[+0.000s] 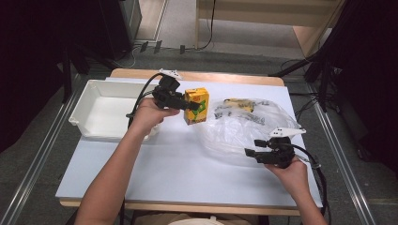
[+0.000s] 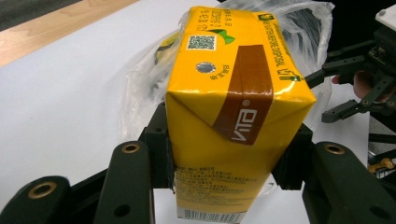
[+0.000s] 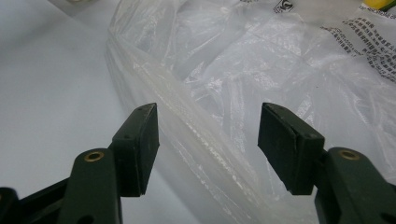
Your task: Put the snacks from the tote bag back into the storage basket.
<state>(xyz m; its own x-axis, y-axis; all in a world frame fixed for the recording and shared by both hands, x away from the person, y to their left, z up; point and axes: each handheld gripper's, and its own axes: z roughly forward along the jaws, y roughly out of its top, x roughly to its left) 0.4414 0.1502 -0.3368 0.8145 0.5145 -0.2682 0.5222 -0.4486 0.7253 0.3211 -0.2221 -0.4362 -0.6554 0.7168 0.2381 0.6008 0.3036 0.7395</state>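
Near the table's (image 1: 187, 183) far edge, the left gripper (image 1: 190, 107) clamps a yellow Vita drink carton (image 1: 196, 106) between the white bin (image 1: 89, 101), bare inside, and the clear plastic bag (image 1: 244, 126) holding a yellow packet (image 1: 238, 105). The left gripper view shows the carton's QR code (image 2: 201, 42). The right gripper (image 3: 208, 144) gapes around the bag's edge.

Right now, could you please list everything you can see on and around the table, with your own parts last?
drink carton: one, yellow with a brown stripe, upright on the table beside the bin, clamped in the left tool
plastic bag: one, clear, table right half, yellow item inside at its far end
bin: one, white, table left
table: one, white top, wooden edge
left tool: one, black, shut on the carton
right tool: one, black, open at the bag's edge
forearms: two, from the near edge
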